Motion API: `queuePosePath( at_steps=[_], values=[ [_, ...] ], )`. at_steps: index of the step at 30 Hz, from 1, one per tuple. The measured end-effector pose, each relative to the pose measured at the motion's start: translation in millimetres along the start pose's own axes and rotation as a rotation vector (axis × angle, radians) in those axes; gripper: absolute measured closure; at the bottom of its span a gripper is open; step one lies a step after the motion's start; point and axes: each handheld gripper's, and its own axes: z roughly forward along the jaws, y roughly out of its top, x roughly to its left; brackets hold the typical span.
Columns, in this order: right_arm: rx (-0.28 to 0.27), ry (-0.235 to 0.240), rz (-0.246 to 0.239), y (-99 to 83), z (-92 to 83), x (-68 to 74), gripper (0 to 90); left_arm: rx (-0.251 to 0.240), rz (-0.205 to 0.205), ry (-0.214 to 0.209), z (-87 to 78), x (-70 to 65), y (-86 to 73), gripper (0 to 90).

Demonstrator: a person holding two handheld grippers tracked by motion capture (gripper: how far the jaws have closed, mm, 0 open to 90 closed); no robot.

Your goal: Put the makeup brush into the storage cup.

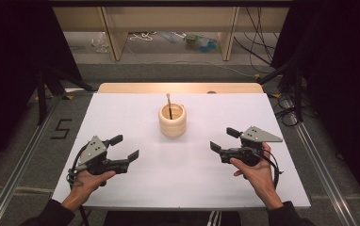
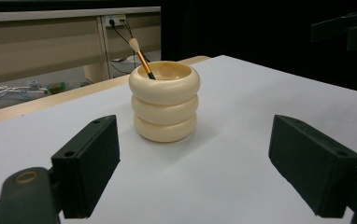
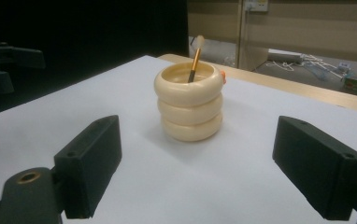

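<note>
Cream holder (image 1: 172, 120), shaped like three stacked rings, stands upright near the middle of the white counter (image 1: 121, 117), toward its far edge. A brush (image 1: 169, 106) with a gold handle and pale tip leans inside it, the tip poking above the rim. At the left, a person's hand holds the left claw (image 1: 125, 147) low over the counter, its jaws spread wide and empty, pointing toward the holder but well apart from it. At the right, the other hand holds the right claw (image 1: 224, 139) in the same way, jaws wide open, holding nothing, also well apart from the holder, which sits between the two.
</note>
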Motion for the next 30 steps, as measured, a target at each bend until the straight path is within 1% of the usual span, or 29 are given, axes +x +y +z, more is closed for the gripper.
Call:
queuePosePath(
  at_steps=[3, 4, 5, 6, 8, 11, 12, 13, 15, 16, 17, 18, 20, 21, 22, 24, 25, 26, 27, 28, 29, 30],
  values=[
    [0.004, -0.001, 0.003, -2.5, -2.0, 0.2, 16.7, 0.000, 0.001, 0.000, 0.1, 0.1, -0.3, 16.1],
    [0.022, -0.009, -0.002, -2.7, -3.9, 0.0, 16.7, -0.003, -0.001, 0.000, 0.4, -0.1, -0.6, 16.1],
    [0.023, -0.009, -0.001, -3.3, -4.7, 0.1, 16.7, 0.001, 0.002, 0.001, 0.2, -0.3, -0.4, 16.1],
    [0.013, -0.001, 0.006, -4.3, -4.9, 0.4, 16.7, 0.000, 0.002, 0.000, 0.3, -0.5, -0.5, 16.1],
    [0.024, -0.005, 0.003, -5.2, -7.1, 0.8, 16.7, 0.001, -0.002, 0.000, 0.4, -0.9, -0.7, 16.1],
    [0.016, 0.004, 0.007, -8.0, -9.0, 2.0, 16.9, 0.002, -0.002, 0.000, 0.4, -0.9, -0.9, 16.1],
    [0.026, 0.008, 0.004, -8.8, -10.6, 2.3, 16.9, 0.002, -0.003, 0.000, 0.4, -1.0, -1.0, 16.1],
    [0.012, 0.007, 0.003, -10.0, -10.2, 2.9, 16.9, 0.002, -0.002, 0.000, 0.4, -1.1, -1.1, 16.1],
    [0.029, -0.003, -0.007, -10.7, -12.9, 3.2, 16.9, 0.004, -0.002, 0.000, 0.4, -1.4, -1.2, 16.1],
    [0.035, -0.006, -0.003, -11.4, -14.3, 3.9, 16.9, 0.005, 0.004, 0.001, 0.2, -1.2, -1.1, 16.1],
    [0.022, 0.005, -0.005, -12.3, -14.2, 3.6, 16.9, 0.004, 0.005, 0.000, 0.2, -1.2, -1.1, 16.1],
    [0.033, 0.003, -0.008, -12.8, -15.5, 3.4, 16.9, 0.004, 0.005, 0.000, 0.2, -1.2, -1.2, 16.1],
    [0.038, 0.005, -0.001, -14.2, -17.3, 3.6, 16.8, 0.005, 0.002, -0.001, 0.1, -1.3, -1.5, 16.1],
    [0.023, 0.002, -0.002, -15.3, -17.0, 3.4, 16.8, 0.004, 0.002, -0.001, -0.1, -1.1, -1.5, 16.1],
    [0.021, 0.003, -0.002, -16.0, -17.4, 3.5, 16.8, 0.003, -0.002, 0.001, -0.1, -1.1, -1.6, 16.1],
    [0.027, -0.014, 0.005, -17.2, -18.9, 3.9, 16.8, 0.004, 0.000, 0.000, -0.1, -1.0, -1.5, 16.1],
    [0.036, -0.008, 0.009, -17.8, -20.0, 3.8, 16.7, 0.004, -0.006, 0.000, 0.0, -1.4, -1.8, 16.1],
    [0.049, -0.007, 0.009, -18.1, -21.0, 3.6, 16.7, 0.006, 0.003, -0.002, -0.1, -1.2, -1.6, 16.1],
    [0.049, -0.008, 0.014, -19.1, -21.2, 3.9, 16.7, 0.006, 0.003, -0.004, 0.0, -1.4, -1.7, 16.1],
    [0.048, -0.015, 0.004, -19.4, -21.4, 3.5, 16.7, 0.007, 0.003, -0.002, 0.0, -1.6, -1.7, 16.1],
    [0.031, -0.021, -0.009, -20.0, -21.0, 2.8, 16.7, 0.007, 0.003, -0.002, 0.0, -1.6, -1.8, 16.1],
    [0.051, -0.009, 0.014, -20.2, -22.1, 4.4, 16.7, 0.006, -0.003, -0.002, -0.1, -1.9, -2.0, 16.1]
  ],
)
